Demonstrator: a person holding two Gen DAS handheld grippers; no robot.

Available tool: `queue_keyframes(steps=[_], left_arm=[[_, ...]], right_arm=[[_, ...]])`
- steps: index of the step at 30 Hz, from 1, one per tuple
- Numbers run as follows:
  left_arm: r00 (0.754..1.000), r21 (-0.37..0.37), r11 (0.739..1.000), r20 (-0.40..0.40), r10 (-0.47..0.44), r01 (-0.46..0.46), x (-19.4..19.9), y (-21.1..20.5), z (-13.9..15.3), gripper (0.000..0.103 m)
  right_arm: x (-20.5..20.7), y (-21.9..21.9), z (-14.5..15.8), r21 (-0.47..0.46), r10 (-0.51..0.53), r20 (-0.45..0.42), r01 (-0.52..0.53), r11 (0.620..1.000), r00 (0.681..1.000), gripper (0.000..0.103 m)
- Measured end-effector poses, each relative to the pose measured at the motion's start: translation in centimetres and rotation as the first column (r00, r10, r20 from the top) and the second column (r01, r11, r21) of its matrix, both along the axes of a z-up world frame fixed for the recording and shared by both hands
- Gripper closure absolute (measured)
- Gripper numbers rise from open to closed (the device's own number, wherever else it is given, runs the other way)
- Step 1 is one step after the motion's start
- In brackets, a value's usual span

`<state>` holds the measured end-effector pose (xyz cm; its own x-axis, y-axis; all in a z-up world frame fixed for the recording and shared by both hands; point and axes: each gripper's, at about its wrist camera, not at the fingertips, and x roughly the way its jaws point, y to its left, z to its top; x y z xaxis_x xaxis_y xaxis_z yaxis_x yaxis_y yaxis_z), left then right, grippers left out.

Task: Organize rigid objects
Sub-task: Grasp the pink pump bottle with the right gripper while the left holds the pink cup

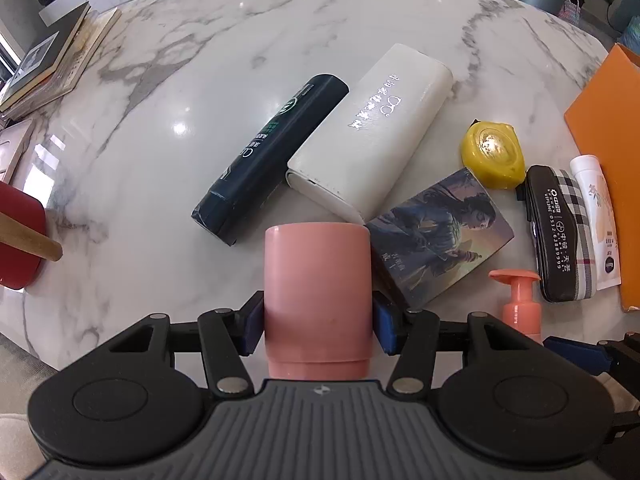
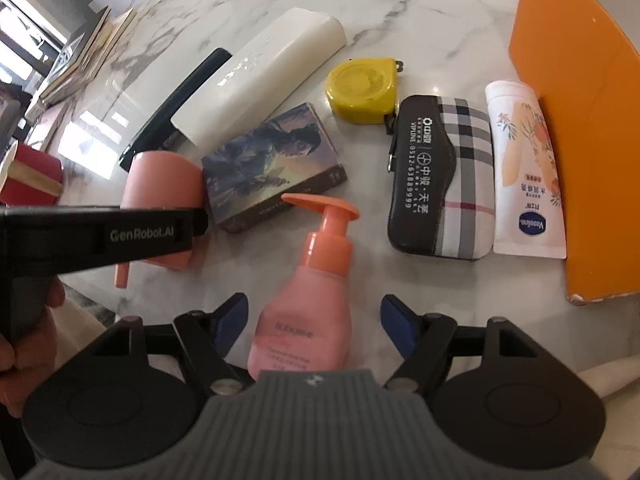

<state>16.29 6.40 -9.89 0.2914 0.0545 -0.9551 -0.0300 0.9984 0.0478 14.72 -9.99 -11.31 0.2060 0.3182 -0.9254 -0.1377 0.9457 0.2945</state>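
My left gripper (image 1: 318, 322) is shut on a pink cup (image 1: 316, 280), its blue pads pressed on both sides. In the right wrist view the same cup (image 2: 160, 180) shows at the left, behind the left gripper's black body; whether it touches the marble table (image 1: 160, 120) I cannot tell. My right gripper (image 2: 312, 320) stands open around a pink pump bottle (image 2: 320, 264) that lies on the table, with a gap at each pad. The bottle (image 1: 520, 304) also shows at the lower right of the left wrist view.
Laid side by side beyond the cup are a black box (image 1: 268, 156), a white case (image 1: 368, 136), a picture box (image 1: 436, 232), a yellow tape measure (image 1: 492, 152), a plaid case (image 1: 560, 236) and a lotion tube (image 1: 596, 216). An orange board (image 1: 608, 140) borders the right; books (image 1: 48, 64) and a red item (image 1: 16, 236) sit left.
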Motion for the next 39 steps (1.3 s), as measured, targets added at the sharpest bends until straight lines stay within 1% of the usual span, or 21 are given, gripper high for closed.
queue_keyframes(steps=[1, 2, 3, 4, 7, 10, 12, 13, 18, 23, 27, 29, 36, 39], left_arm=[[1.0, -0.001, 1.0, 0.0, -0.002, 0.002, 0.0, 0.0, 0.0, 0.041], [1.0, -0.003, 1.0, -0.002, -0.005, 0.005, 0.0, 0.0, 0.0, 0.041], [1.0, -0.006, 1.0, -0.004, -0.009, 0.009, -0.1, 0.0, 0.0, 0.041], [1.0, -0.009, 1.0, -0.006, -0.013, 0.013, -0.1, 0.0, 0.0, 0.041], [1.0, -0.013, 1.0, -0.014, -0.023, 0.023, -0.3, -0.1, 0.1, 0.041], [0.999, -0.002, 0.999, -0.016, -0.041, 0.041, -0.4, -0.4, 0.0, 0.041], [0.999, 0.009, 0.999, -0.015, -0.05, 0.05, -0.4, -0.6, 0.0, 0.041], [0.999, 0.012, 0.999, -0.015, -0.051, 0.051, -0.4, -0.6, 0.0, 0.041], [0.999, 0.013, 0.999, -0.009, -0.051, 0.052, -0.4, -0.6, 0.0, 0.041], [0.999, -0.006, 0.999, 0.029, -0.037, 0.037, -0.8, -0.4, 1.0, 0.041], [0.998, -0.079, 0.997, 0.058, -0.02, 0.025, -1.4, -0.1, 2.5, 0.041], [0.997, -0.109, 0.994, 0.078, -0.014, 0.023, -1.9, -0.1, 3.3, 0.041], [0.992, -0.167, 0.985, 0.122, -0.024, 0.044, -3.0, -1.5, 6.0, 0.041], [0.987, -0.182, 0.981, 0.157, -0.039, 0.067, -3.3, -2.5, 7.6, 0.041]], right_arm=[[-0.1, 0.1, 0.0, -0.008, 0.008, 0.004, -0.008, 1.0, 1.0, 0.038], [-0.1, 0.2, 0.0, -0.015, 0.014, 0.006, -0.014, 1.0, 1.0, 0.042], [-0.1, 0.3, 0.0, -0.025, 0.019, 0.007, -0.019, 1.0, 1.0, 0.049], [-0.1, 0.4, 0.1, -0.035, 0.025, 0.013, -0.025, 0.999, 1.0, 0.053], [-0.1, 0.4, 0.2, -0.014, 0.055, -0.003, -0.055, 0.998, 0.998, 0.054], [-0.1, 0.4, 0.2, -0.064, 0.104, 0.001, -0.103, 0.993, 0.995, 0.05], [0.0, 0.5, 0.2, -0.116, 0.142, 0.003, -0.141, 0.983, 0.99, 0.05], [0.0, 0.4, 0.2, -0.132, 0.145, 0.007, -0.143, 0.981, 0.989, 0.052], [-0.2, 0.3, 0.2, -0.124, 0.155, 0.028, -0.15, 0.981, 0.988, 0.053], [-0.4, -0.2, 0.8, -0.107, 0.153, 0.049, -0.148, 0.983, 0.987, 0.055], [-0.5, -1.2, 2.0, -0.068, 0.139, 0.07, -0.134, 0.989, 0.988, 0.059], [-0.5, -1.6, 2.7, -0.057, 0.128, 0.086, -0.123, 0.991, 0.988, 0.059], [-0.9, -3.4, 5.6, -0.027, 0.106, 0.164, -0.103, 0.994, 0.981, 0.059], [-1.2, -4.3, 6.9, -0.012, 0.089, 0.2, -0.088, 0.996, 0.976, 0.059]])
